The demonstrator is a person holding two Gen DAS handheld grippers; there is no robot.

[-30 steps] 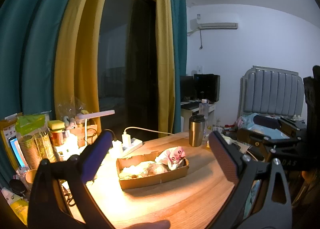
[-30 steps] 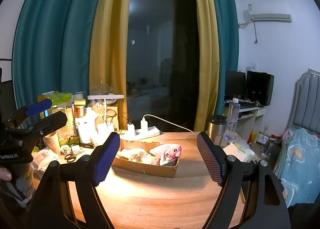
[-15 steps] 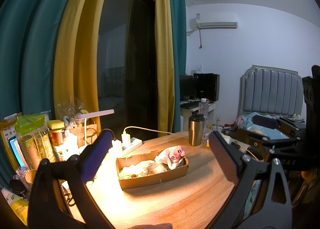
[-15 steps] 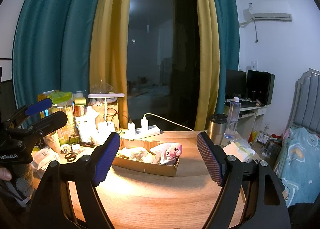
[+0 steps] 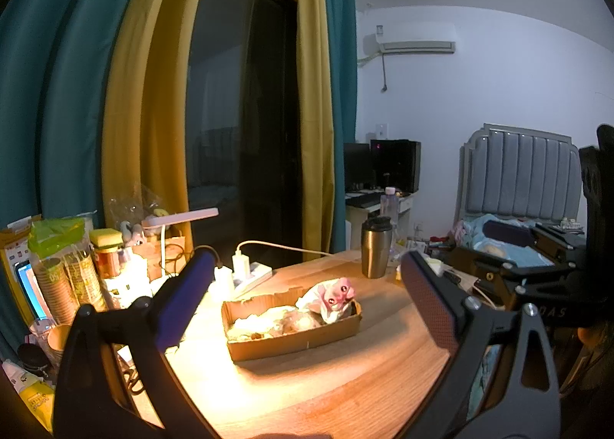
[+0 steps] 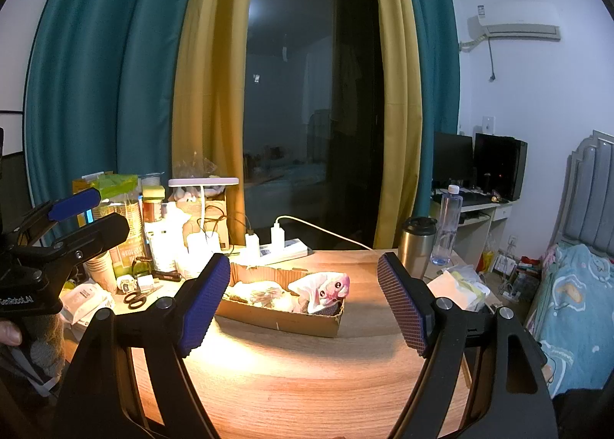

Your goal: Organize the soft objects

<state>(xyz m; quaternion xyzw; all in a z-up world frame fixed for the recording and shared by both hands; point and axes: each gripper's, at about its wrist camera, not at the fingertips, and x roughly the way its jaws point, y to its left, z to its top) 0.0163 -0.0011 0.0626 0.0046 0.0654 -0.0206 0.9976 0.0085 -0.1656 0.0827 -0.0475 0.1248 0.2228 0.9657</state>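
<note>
A shallow cardboard tray (image 5: 295,343) (image 6: 284,318) sits on the round wooden table (image 5: 326,393) (image 6: 299,381). It holds several soft objects: pale crumpled ones (image 5: 268,322) (image 6: 261,295) at its left and a white and pink plush toy (image 5: 332,295) (image 6: 326,289) at its right end. My left gripper (image 5: 307,304) is open and empty, held back from the tray. My right gripper (image 6: 303,304) is open and empty, also short of the tray. Each gripper shows at the edge of the other's view.
A steel tumbler (image 5: 375,253) (image 6: 416,247) stands at the table's far right by a water bottle (image 6: 447,226). A power strip (image 6: 284,249), desk lamp (image 6: 203,182), cups, jars and scissors (image 6: 138,297) crowd the left. A bed (image 6: 575,304) is at right.
</note>
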